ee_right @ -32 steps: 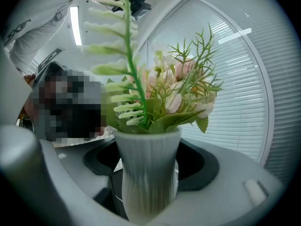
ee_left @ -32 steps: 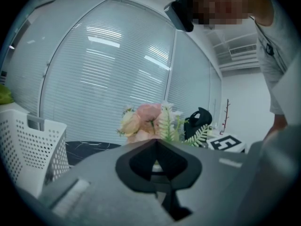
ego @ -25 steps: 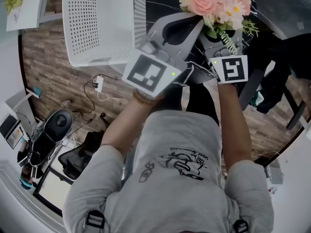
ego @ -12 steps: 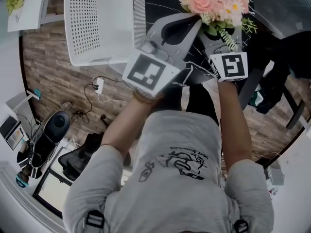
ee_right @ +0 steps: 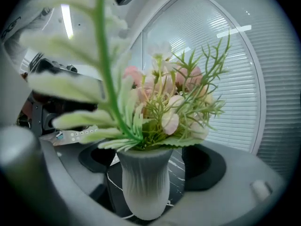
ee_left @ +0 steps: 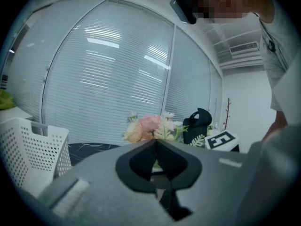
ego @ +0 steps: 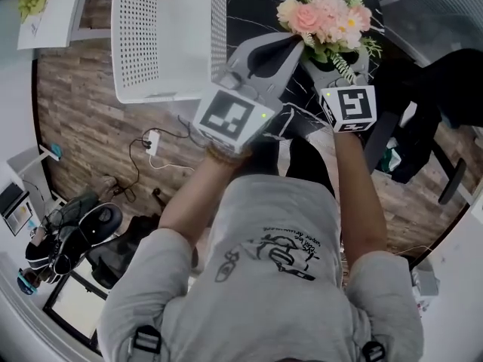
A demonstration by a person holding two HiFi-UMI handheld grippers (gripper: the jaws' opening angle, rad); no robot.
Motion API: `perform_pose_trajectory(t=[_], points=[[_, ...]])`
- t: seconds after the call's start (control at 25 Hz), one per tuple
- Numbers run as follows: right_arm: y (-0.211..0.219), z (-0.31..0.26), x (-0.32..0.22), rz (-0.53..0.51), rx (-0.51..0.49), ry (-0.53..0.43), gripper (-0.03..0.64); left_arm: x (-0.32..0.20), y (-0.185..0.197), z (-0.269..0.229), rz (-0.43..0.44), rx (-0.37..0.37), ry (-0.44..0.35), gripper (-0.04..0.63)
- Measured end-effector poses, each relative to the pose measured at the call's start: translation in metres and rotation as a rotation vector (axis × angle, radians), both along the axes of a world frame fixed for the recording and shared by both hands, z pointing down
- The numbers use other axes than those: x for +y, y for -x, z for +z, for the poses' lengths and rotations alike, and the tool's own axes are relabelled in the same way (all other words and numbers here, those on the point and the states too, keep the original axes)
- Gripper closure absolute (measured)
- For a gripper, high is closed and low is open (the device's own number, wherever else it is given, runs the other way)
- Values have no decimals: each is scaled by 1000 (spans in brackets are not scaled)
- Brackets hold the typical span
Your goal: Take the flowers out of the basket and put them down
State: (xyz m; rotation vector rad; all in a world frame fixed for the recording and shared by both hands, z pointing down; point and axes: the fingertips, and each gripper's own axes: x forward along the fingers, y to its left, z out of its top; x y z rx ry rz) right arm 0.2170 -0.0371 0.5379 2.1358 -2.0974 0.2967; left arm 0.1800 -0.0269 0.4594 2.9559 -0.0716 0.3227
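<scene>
Pink and cream flowers [ego: 321, 17] stand in a ribbed white vase [ee_right: 143, 182] on the black marbled table [ego: 253, 2]. The white perforated basket [ego: 162, 44] sits to their left, apart from them. My right gripper [ego: 332, 55] reaches round the vase; its jaws have just been opening. The vase stands between the dark pads [ee_right: 207, 166] with a small gap on each side. Beside the flowers, my left gripper [ego: 290, 42] is shut with nothing in it. In the left gripper view its tips [ee_left: 156, 142] meet in front of the flowers [ee_left: 148, 128].
A power strip with cables [ego: 153, 134] lies on the wooden floor below the basket. A dark jacket on a chair [ego: 430, 119] is at the right. A black office chair [ego: 75, 232] stands at the lower left. Slatted blinds [ee_left: 117, 79] close off the far side.
The head view has shifted, so the basket and flowers sit lower in the picture. Both grippers keep nearly the same places beside the flowers.
</scene>
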Motion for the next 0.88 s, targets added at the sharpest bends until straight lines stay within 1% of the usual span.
perform_pose_trajectory(t=[0.52, 0.68, 0.88], points=[[13, -29, 26, 26, -48, 72, 140, 11, 21, -32, -29, 0, 19, 592], [13, -46, 48, 56, -63, 104, 140, 20, 31, -46, -22, 2, 29, 592], [17, -84, 72, 51, -60, 97, 165, 29, 49, -71, -20, 24, 46, 592]])
